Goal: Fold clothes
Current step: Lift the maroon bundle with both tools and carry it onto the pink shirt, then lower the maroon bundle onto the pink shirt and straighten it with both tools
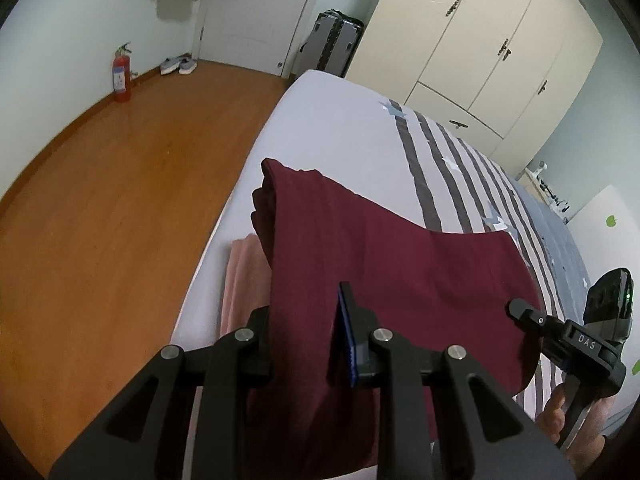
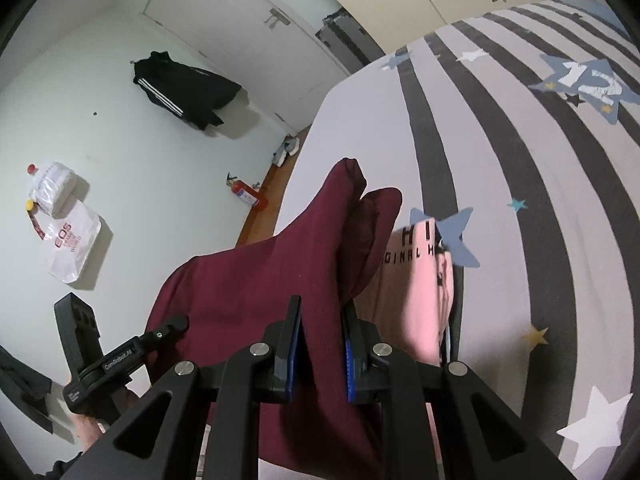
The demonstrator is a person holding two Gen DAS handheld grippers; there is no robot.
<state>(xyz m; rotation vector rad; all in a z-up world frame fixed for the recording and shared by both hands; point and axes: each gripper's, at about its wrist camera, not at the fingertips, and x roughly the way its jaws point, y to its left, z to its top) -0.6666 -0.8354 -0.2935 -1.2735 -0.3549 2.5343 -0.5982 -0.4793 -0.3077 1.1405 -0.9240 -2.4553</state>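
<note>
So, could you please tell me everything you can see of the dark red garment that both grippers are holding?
The dark red garment is a plain maroon piece of soft knit-looking fabric, with no print in view. It is held up above the striped bed, stretched between the left gripper and the right gripper, each shut on an edge. Its far end hangs in bunched, doubled folds. Beneath it lies a pink garment with dark lettering. What kind of garment it is cannot be told.

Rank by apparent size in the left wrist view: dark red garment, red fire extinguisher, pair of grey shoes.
1. Dark red garment, though it is nearest the camera.
2. Red fire extinguisher.
3. Pair of grey shoes, nearly the extinguisher's size.
</note>
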